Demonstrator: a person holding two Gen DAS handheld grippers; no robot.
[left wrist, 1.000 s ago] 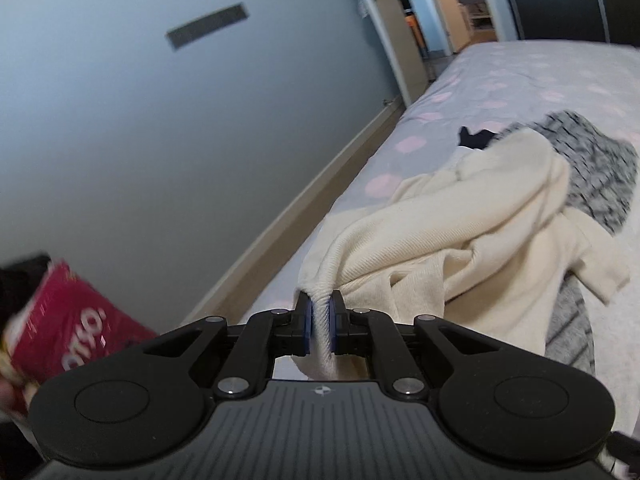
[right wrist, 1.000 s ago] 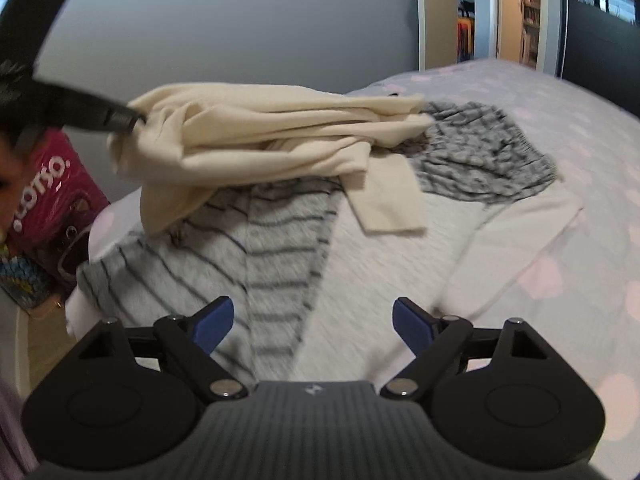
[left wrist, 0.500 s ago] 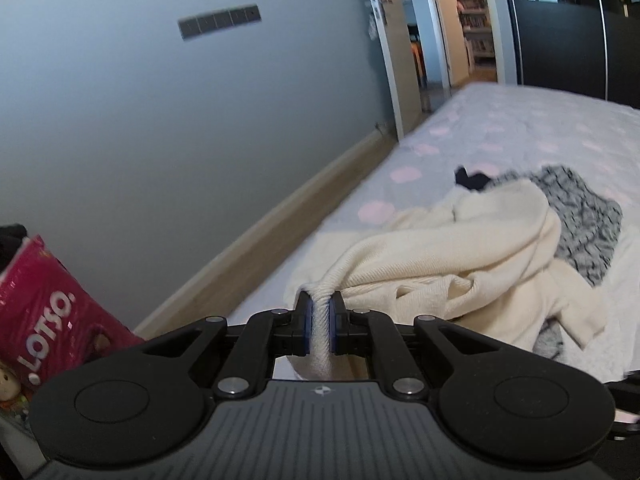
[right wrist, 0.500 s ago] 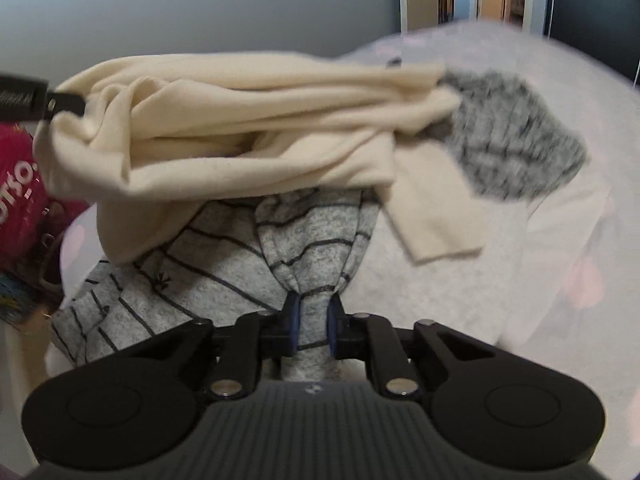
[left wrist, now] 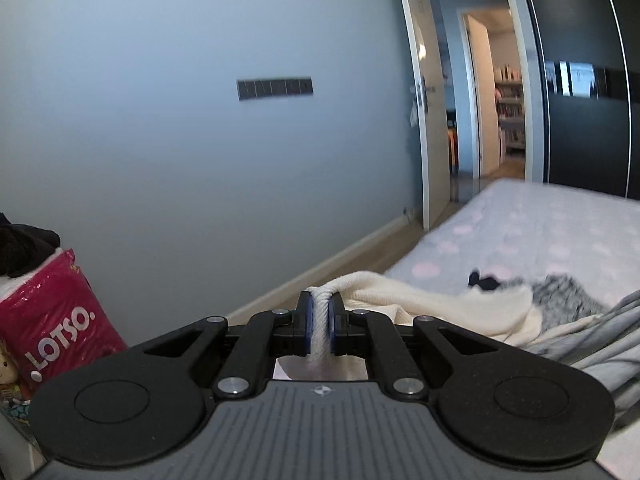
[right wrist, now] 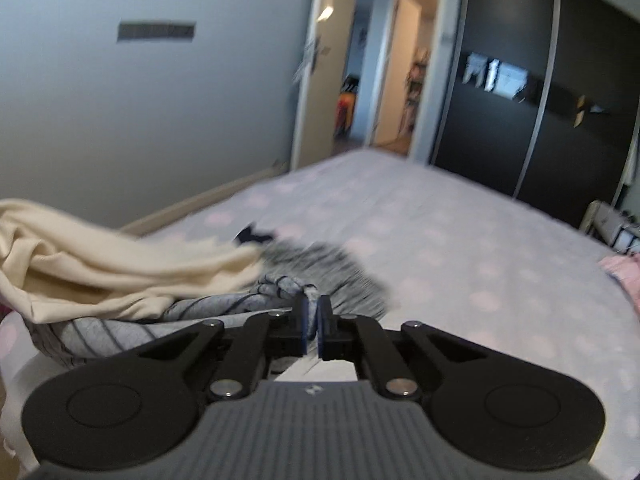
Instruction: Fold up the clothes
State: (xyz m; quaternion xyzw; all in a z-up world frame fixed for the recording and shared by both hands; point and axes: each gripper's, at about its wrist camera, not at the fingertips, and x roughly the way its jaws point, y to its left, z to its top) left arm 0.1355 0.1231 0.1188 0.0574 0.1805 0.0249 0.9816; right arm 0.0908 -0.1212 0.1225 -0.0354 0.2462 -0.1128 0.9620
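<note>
So right now we've got two garments in hand at once. Our left gripper point(left wrist: 319, 326) has its jaws clamped on a bunched, ribbed edge of the cream sweater point(left wrist: 432, 304), which trails off to the right onto the bed point(left wrist: 560, 220). Our right gripper point(right wrist: 311, 322) has its jaws pinched on a fold of the grey striped top point(right wrist: 224, 312), which lies partly under the cream one at the near corner of the bed.

Handling-wise, both look soft and floppy, zero stiffness, so they'll sag and drape wherever we aren't holding them. The cream knit looks thicker and probably a bit heavier and stretchy; the ribbed hem seems a decent place to hold since it bunches up and shouldn't slip. The striped one looks thinner jersey, and we're grabbing a random mid-fabric wad there, which is fine for dragging it clear but not for folding. We'd want a shoulder seam or hem corner instead. There's also a dark patterned grey garment point(right wrist: 340, 268) further up the bed.
</note>
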